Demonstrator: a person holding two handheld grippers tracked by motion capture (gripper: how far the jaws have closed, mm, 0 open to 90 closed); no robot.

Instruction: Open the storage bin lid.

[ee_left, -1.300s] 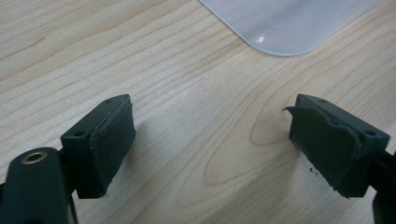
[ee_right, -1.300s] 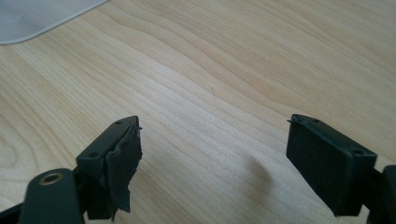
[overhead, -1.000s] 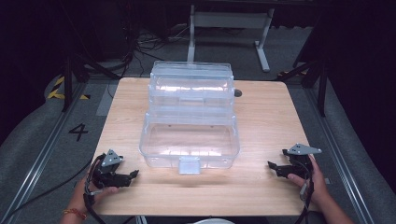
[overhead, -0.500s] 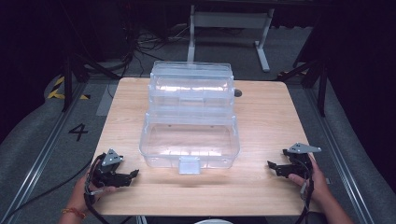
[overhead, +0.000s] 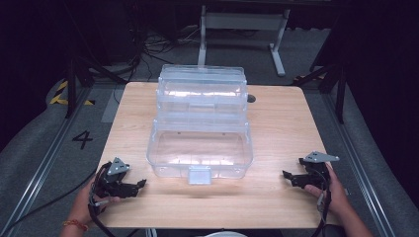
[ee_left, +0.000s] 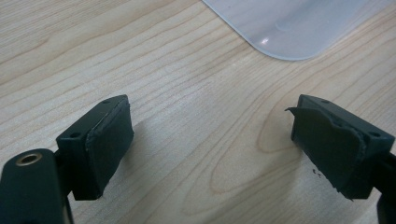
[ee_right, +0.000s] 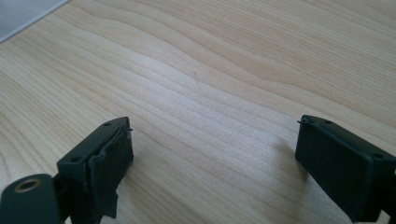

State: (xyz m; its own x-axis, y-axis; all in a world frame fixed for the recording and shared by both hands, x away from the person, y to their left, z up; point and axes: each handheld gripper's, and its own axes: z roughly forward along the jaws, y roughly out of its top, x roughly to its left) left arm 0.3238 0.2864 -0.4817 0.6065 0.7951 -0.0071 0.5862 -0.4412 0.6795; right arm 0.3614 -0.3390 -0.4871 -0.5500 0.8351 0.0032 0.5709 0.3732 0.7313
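Observation:
A clear plastic box [overhead: 200, 121] with stepped tiers and a front latch [overhead: 199, 175] stands in the middle of the wooden table [overhead: 281, 123]. My left gripper [overhead: 140, 184] rests near the table's front left corner, held by a hand, open with bare wood between its pads [ee_left: 109, 140]. A rounded corner of the clear box [ee_left: 289, 28] lies just ahead of it. At the front right, my right gripper [overhead: 287, 175] points toward the box; its jaws stand wide apart over bare wood, pads [ee_right: 109, 161] empty.
The table stands on a grey floor with a "4" marking [overhead: 82, 139] at the left. A metal stand [overhead: 242, 22] and cables [overhead: 148, 39] lie behind the table. A small dark hole [overhead: 251, 98] is in the tabletop beside the box.

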